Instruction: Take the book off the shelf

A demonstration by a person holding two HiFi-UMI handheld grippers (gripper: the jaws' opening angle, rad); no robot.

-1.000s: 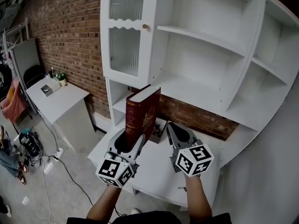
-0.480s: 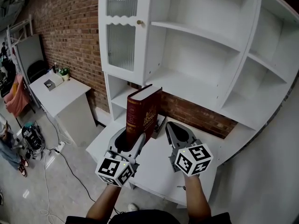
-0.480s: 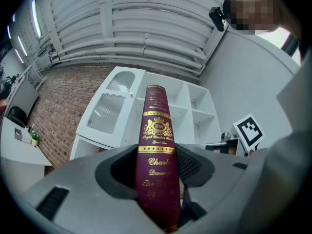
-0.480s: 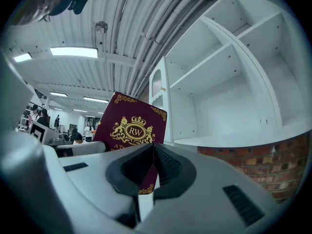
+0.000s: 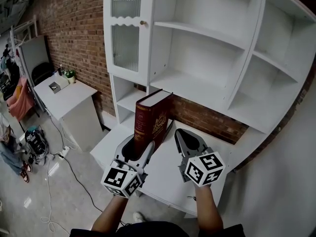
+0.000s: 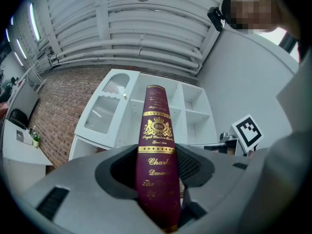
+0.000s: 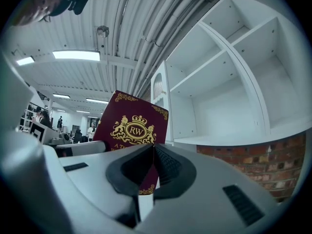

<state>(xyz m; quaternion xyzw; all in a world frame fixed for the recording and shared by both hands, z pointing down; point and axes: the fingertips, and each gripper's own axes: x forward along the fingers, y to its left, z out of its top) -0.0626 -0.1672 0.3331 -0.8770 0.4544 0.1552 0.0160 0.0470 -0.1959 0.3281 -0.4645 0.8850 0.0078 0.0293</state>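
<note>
A thick dark red book (image 5: 152, 120) with gold print stands upright in the air in front of the white shelf unit (image 5: 207, 38). My left gripper (image 5: 138, 149) is shut on the book's lower end, spine toward its camera (image 6: 157, 145). The right gripper (image 5: 181, 135) hangs just to the right of the book, apart from it, jaws shut with nothing between them. In the right gripper view the book's front cover (image 7: 131, 126) shows behind the closed jaws (image 7: 152, 147). The shelf compartments in view hold nothing.
A white desk top (image 5: 168, 179) lies under both grippers. A ribbed glass cabinet door (image 5: 126, 38) stands at the shelf's left. A brick wall (image 5: 74, 28) and a small white table (image 5: 69, 95) with small items are to the left. Cables lie on the floor (image 5: 64, 167).
The book and both grippers have drifted slightly back from the shelf unit, which now sits a little higher in the head view. The grip on the book is unchanged.
</note>
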